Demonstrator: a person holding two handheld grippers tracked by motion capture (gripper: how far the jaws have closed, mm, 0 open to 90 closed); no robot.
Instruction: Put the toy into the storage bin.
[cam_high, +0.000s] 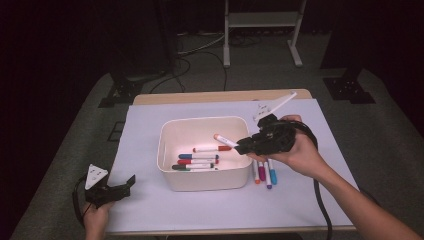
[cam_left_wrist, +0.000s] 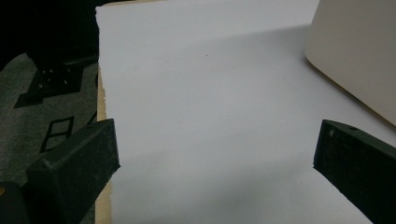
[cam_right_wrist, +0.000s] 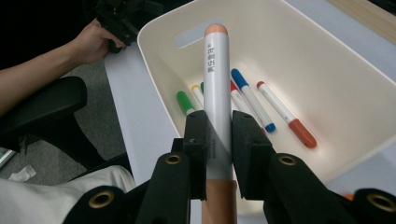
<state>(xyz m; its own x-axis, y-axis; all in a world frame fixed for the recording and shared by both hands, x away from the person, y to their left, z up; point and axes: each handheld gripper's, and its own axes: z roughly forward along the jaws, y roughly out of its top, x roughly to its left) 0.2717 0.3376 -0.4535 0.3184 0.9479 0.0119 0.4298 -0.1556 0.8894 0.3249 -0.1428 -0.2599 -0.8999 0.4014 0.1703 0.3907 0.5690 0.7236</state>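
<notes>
I have the right gripper clenched on a white marker with a peach cap, and it sits above the near right rim of the cream bin, tip pointing in over the markers already lying on the floor of it. To finish this well I'd carry it further over the middle, drop low, tilt it level with the others, then let go so it doesn't bounce or roll out. Three more markers wait on the white sheet just right of the bin. My left gripper rests released at the sheet's near left corner, well apart from the bin
</notes>
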